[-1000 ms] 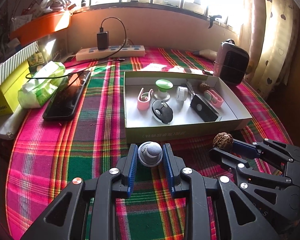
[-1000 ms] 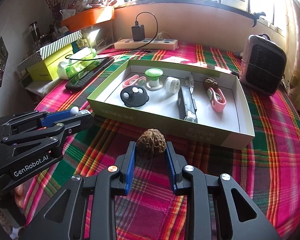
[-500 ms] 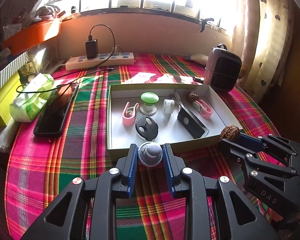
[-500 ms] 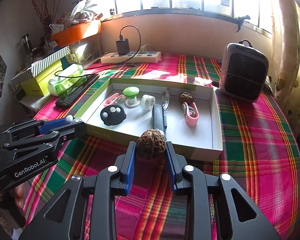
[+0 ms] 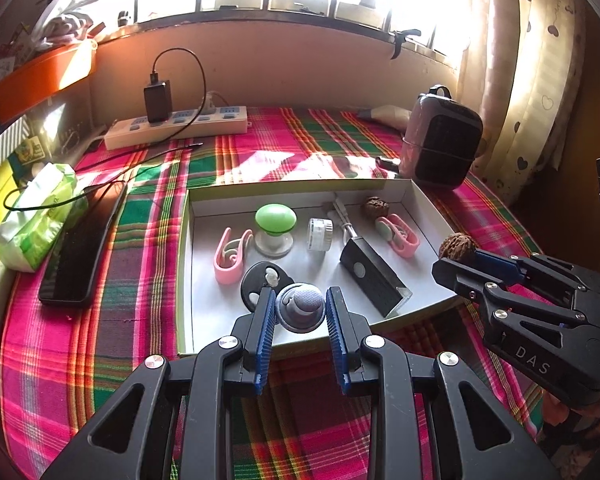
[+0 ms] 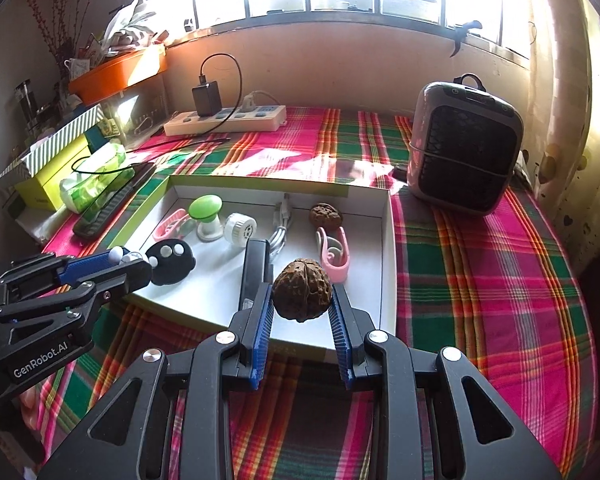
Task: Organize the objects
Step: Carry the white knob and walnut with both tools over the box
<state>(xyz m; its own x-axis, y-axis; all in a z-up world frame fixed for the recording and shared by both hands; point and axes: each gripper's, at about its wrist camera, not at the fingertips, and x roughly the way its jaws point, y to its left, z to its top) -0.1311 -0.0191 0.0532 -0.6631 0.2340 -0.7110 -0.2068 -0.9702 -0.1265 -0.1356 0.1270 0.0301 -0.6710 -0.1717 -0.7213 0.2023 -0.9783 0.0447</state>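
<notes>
Brown wrinkled walnut (image 6: 302, 297) sits clenched in your right gripper (image 6: 302, 308) at lower centre, while your left gripper (image 5: 300, 312) grasps the grey round knob (image 5: 300, 307) over the white cardboard tray (image 5: 428, 208).

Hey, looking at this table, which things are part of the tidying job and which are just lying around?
Part of the job:
- grey round knob, in left gripper
- wrinkled brown walnut, in right gripper
- shallow white cardboard tray

Lying about:
- white power strip
- black phone
- grey portable heater
- green tissue pack
</notes>
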